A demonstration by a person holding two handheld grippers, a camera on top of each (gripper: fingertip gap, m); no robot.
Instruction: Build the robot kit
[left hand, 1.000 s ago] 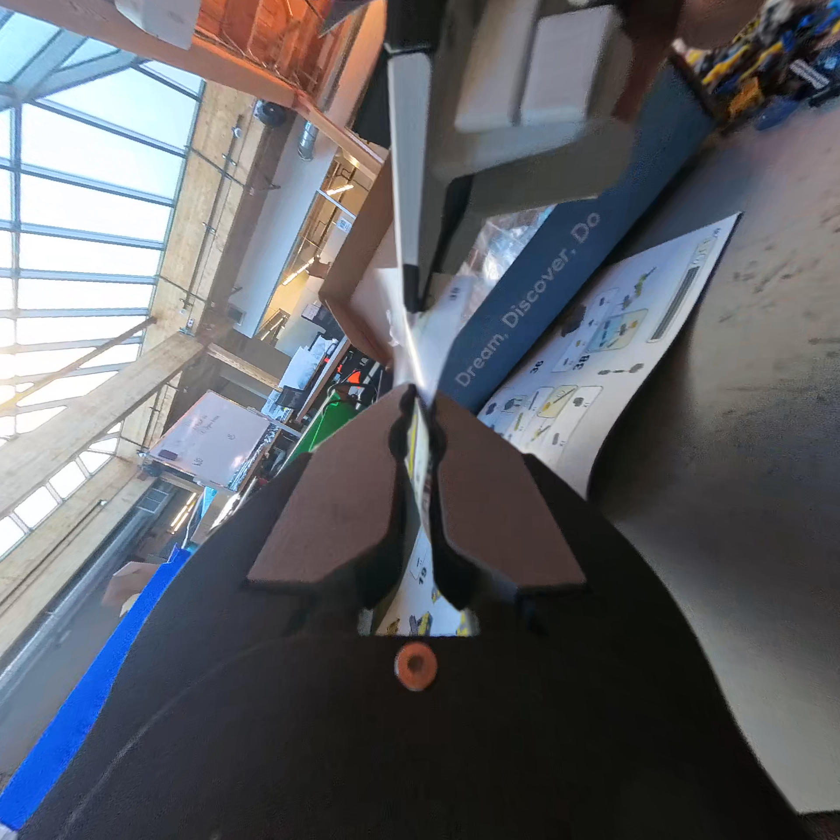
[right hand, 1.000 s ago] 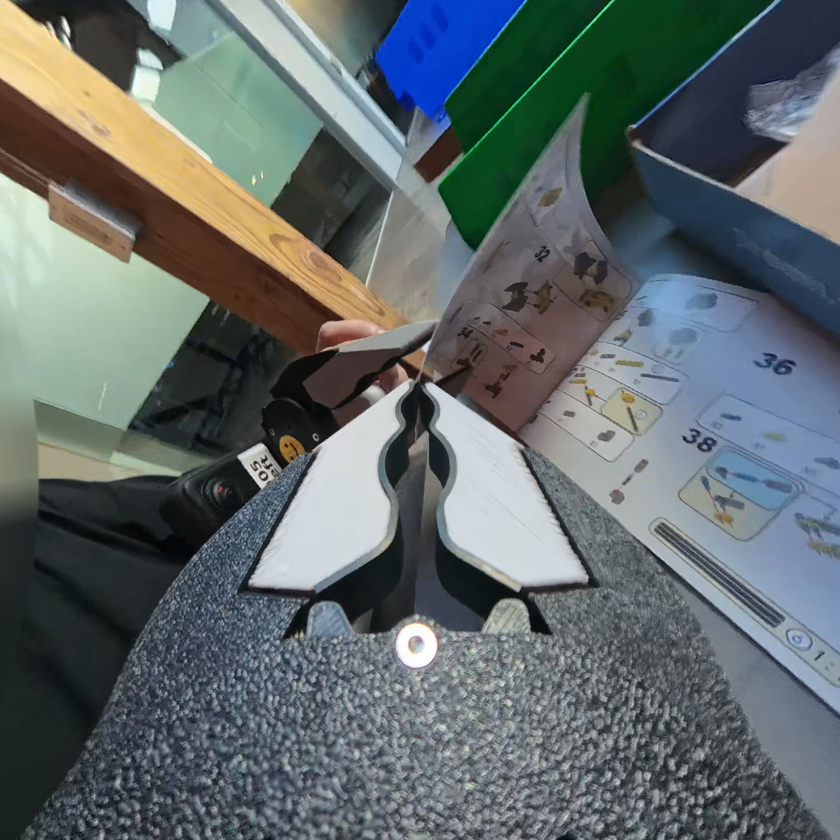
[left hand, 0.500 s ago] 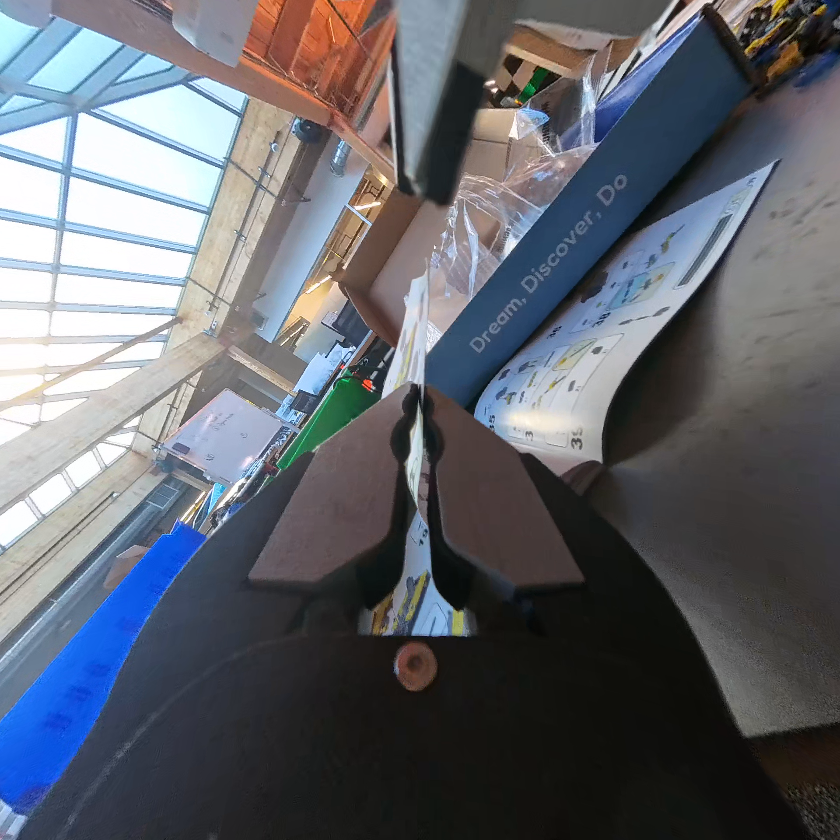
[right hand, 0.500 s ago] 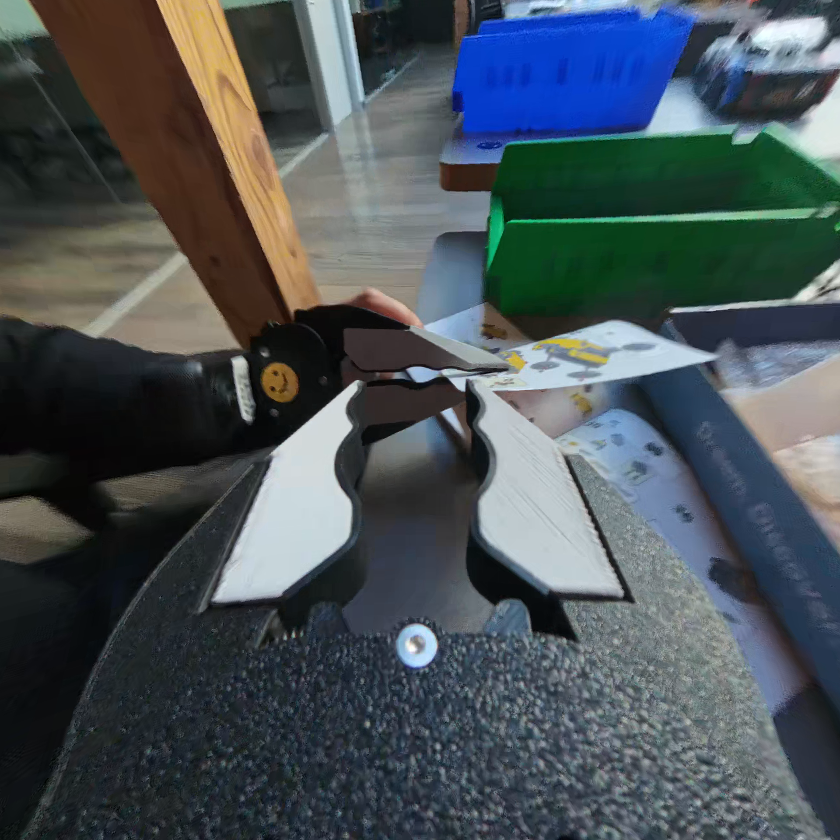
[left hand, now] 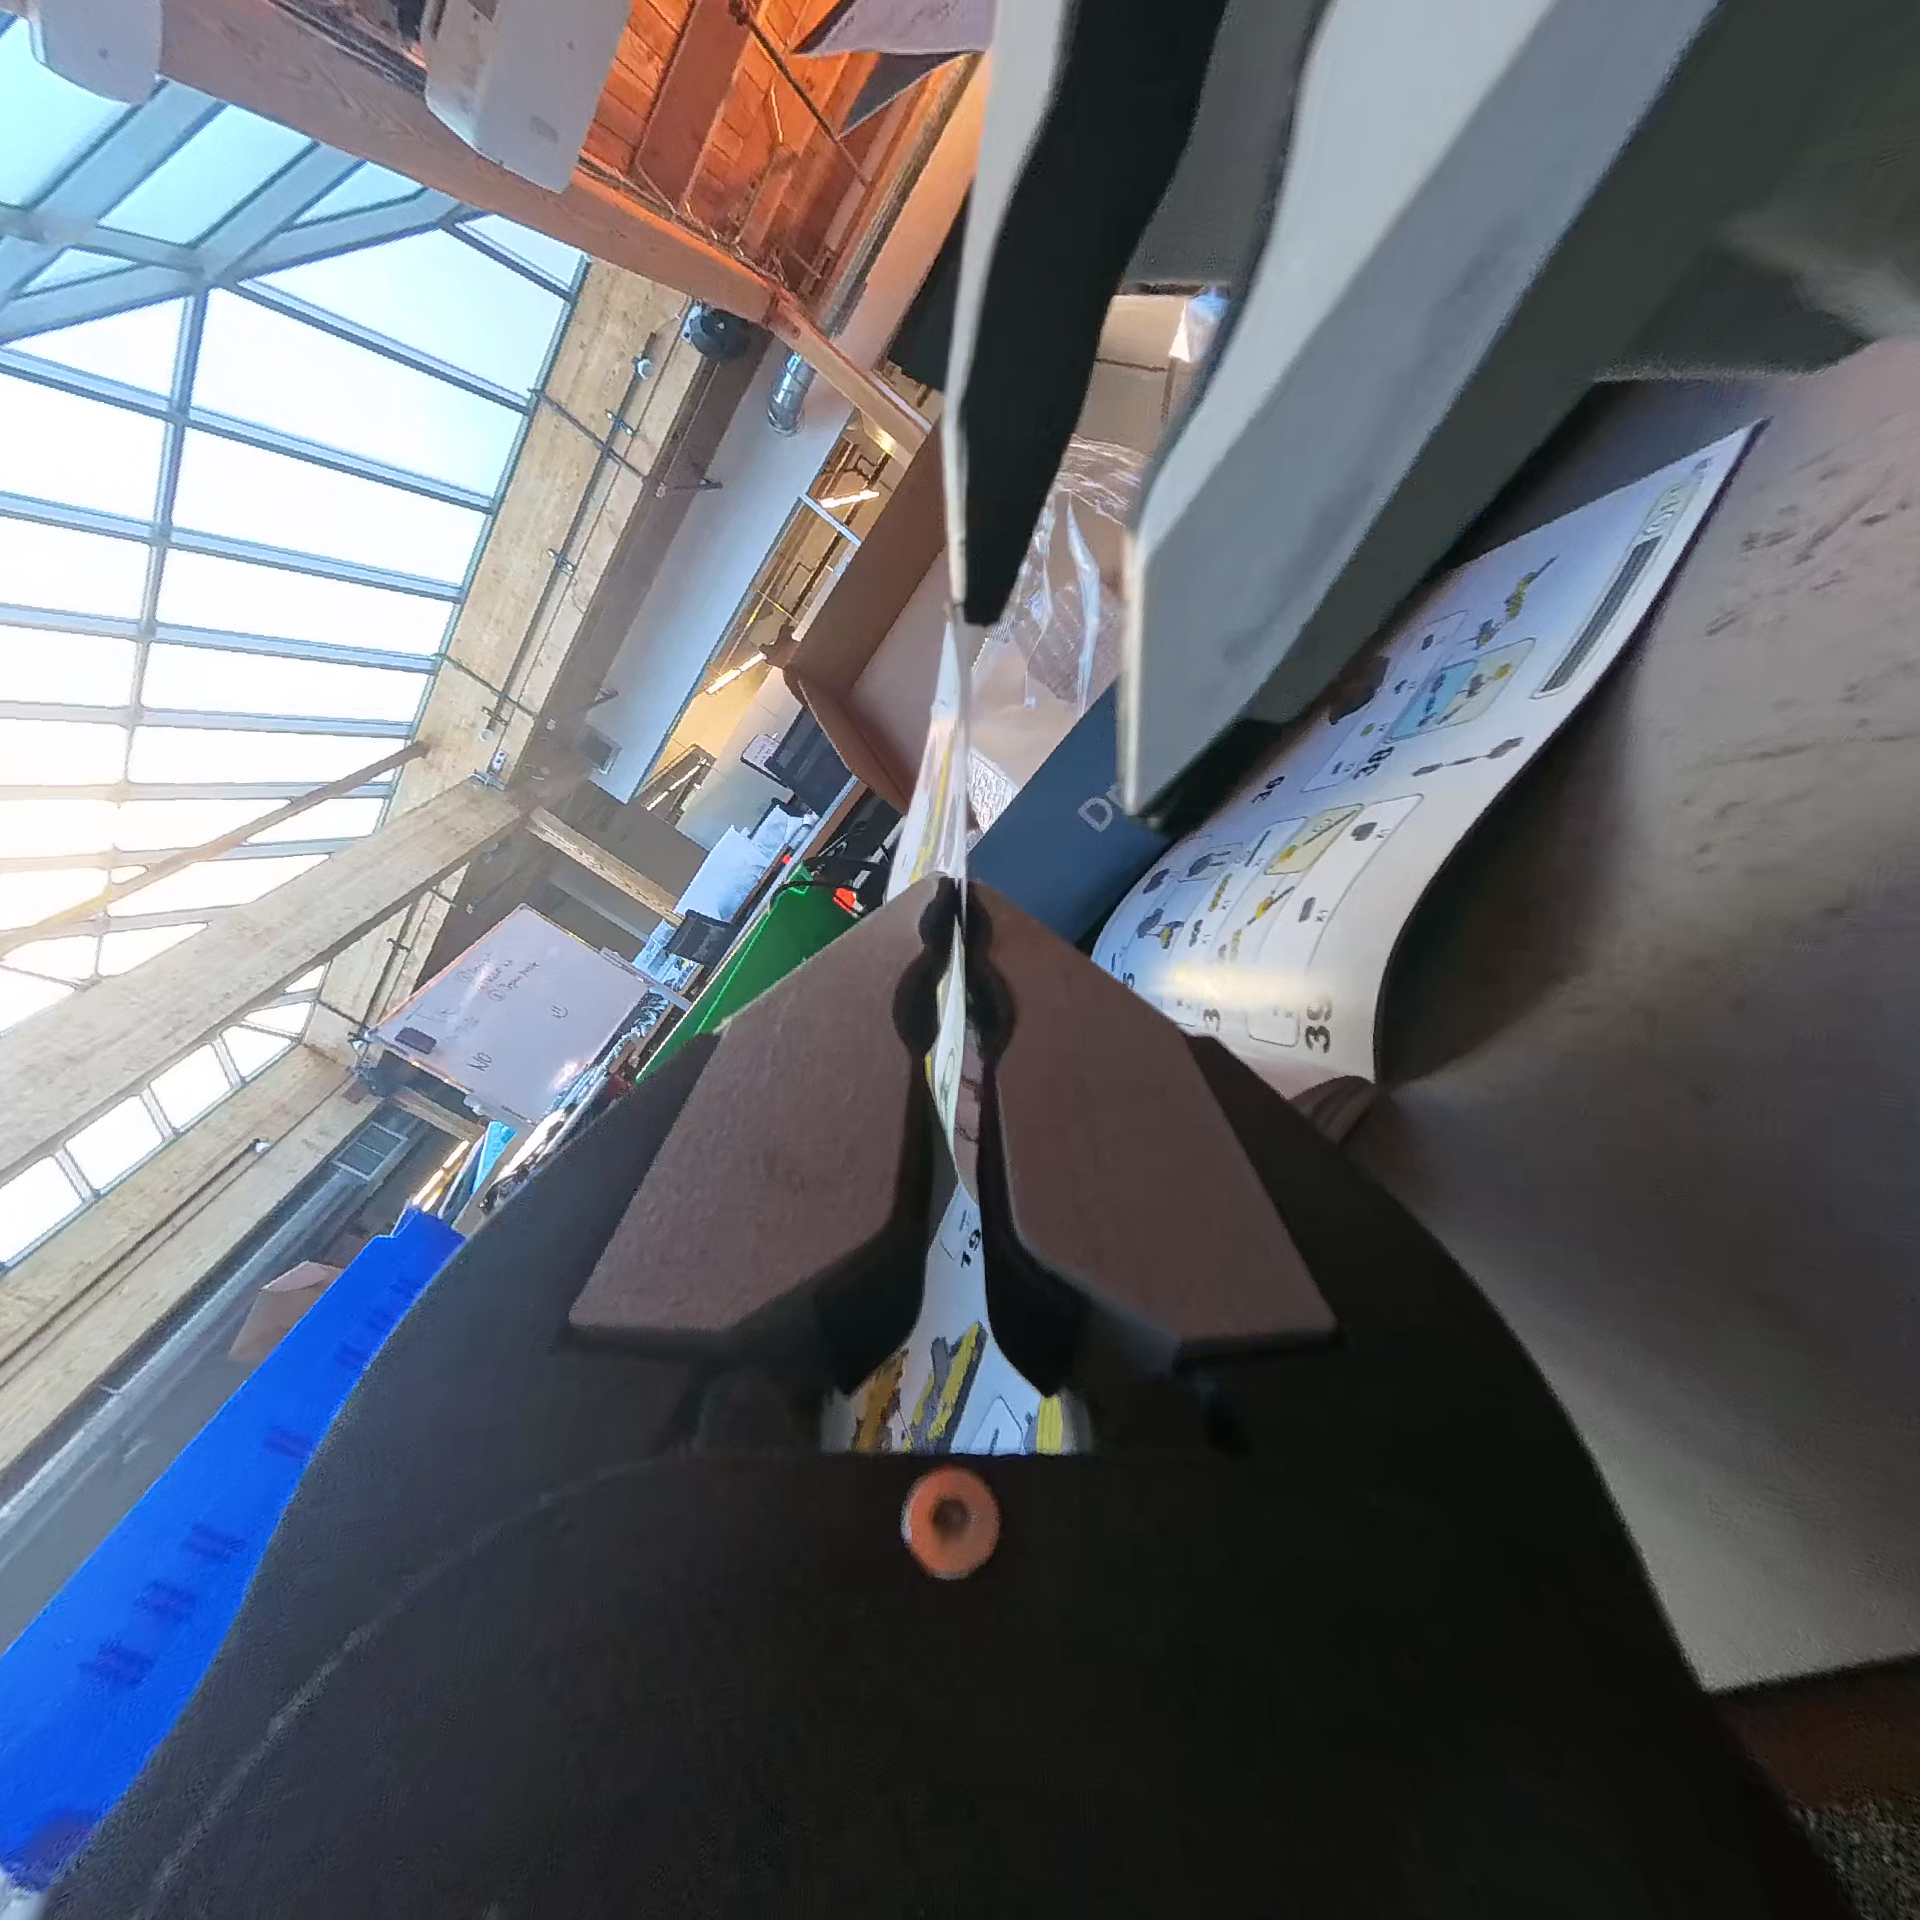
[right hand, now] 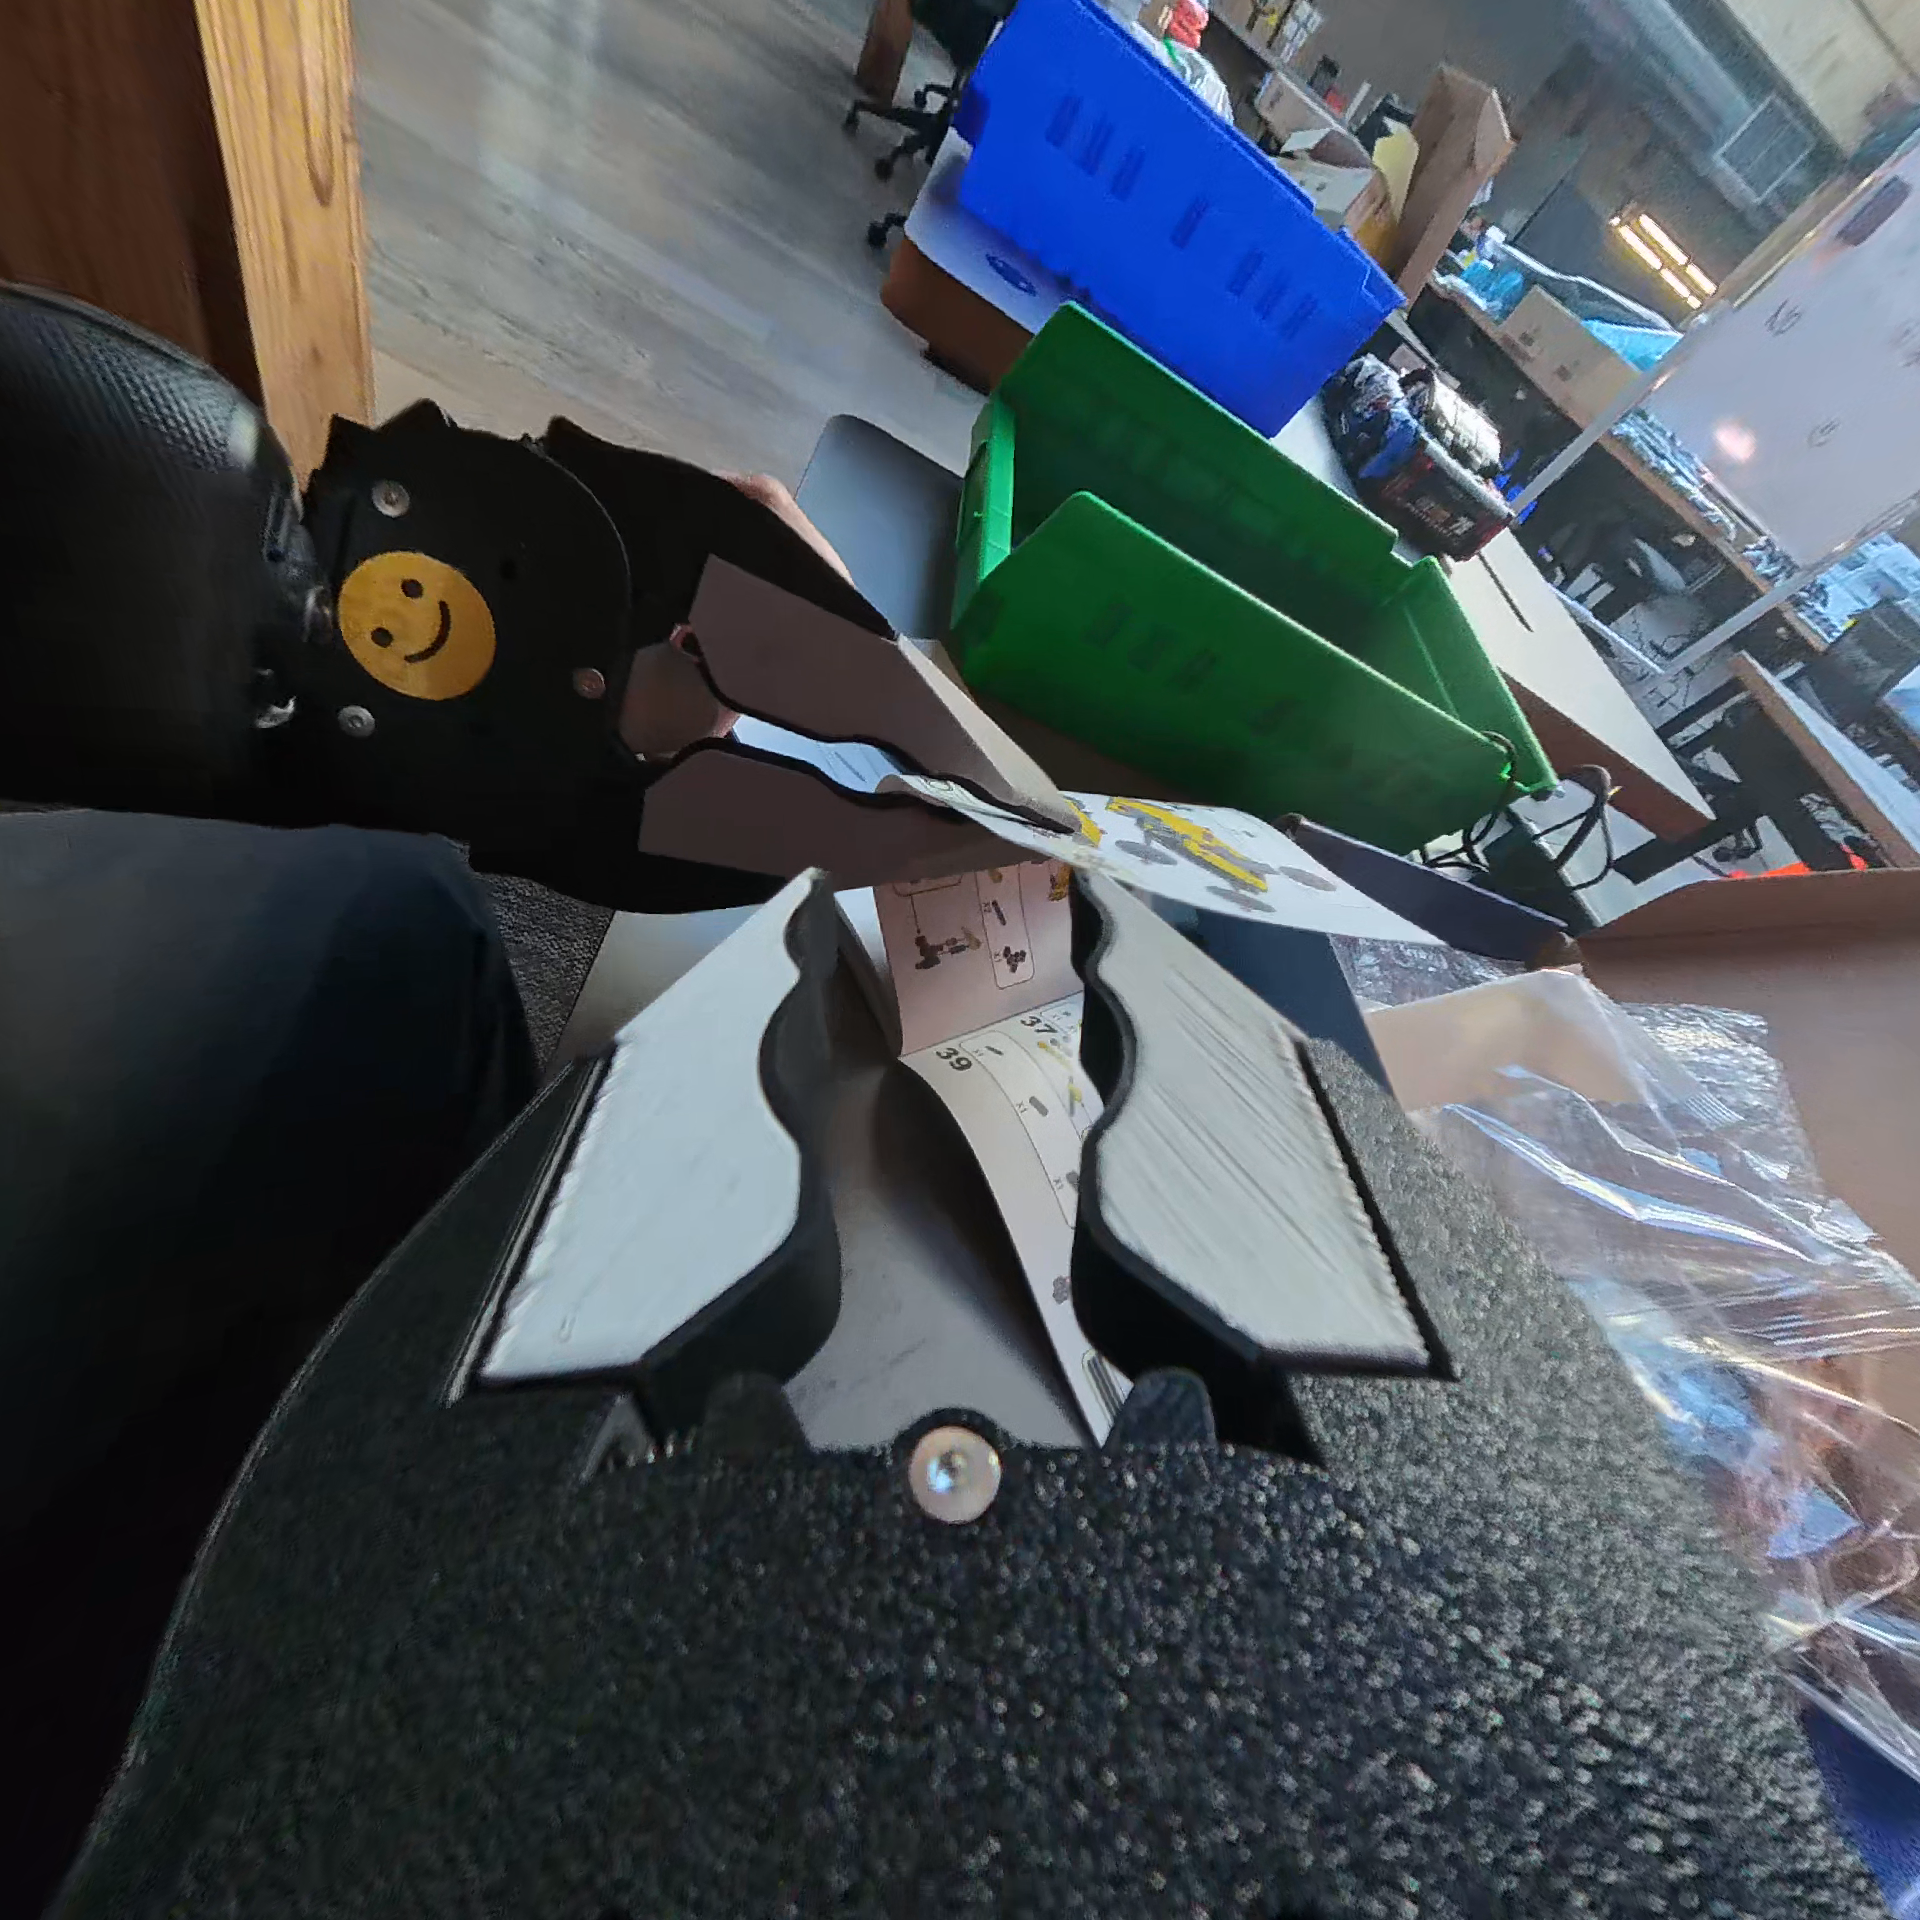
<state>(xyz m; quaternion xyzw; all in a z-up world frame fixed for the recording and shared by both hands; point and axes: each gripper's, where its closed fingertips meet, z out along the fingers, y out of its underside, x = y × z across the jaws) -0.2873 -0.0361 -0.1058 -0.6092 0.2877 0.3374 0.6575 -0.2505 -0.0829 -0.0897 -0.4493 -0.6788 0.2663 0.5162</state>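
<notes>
Two grippers are seen. On the left gripper (left hand: 961, 904) the brown fingers (left hand: 790, 1153) are pressed together on a page of the instruction booklet (left hand: 1340, 873), which is pinched edge-on between the tips; in the right wrist view the same gripper (right hand: 1049, 821) is seen clamping the lifted page (right hand: 1195, 857), held roughly level above the rest of the booklet. The right gripper (right hand: 951, 894) is spread wide, with nothing between its white fingers (right hand: 665, 1184); it hovers just above the open booklet (right hand: 1023, 1091), near the lifted page, though whether a tip touches the paper cannot be told. In the left wrist view its grey fingers (left hand: 1382, 395) are seen parted overhead, close in front of the camera (partly blurred).

One booklet is counted, lying open on the grey table (left hand: 1714, 1091) beside one dark blue box (left hand: 1060, 842), in which clear plastic bags (right hand: 1704, 1226) are held. Beyond, one green bin (right hand: 1226, 644) and one blue bin (right hand: 1164, 218) are placed side by side. A yellow smiley sticker (right hand: 416, 623) is borne on the left gripper's black body.
</notes>
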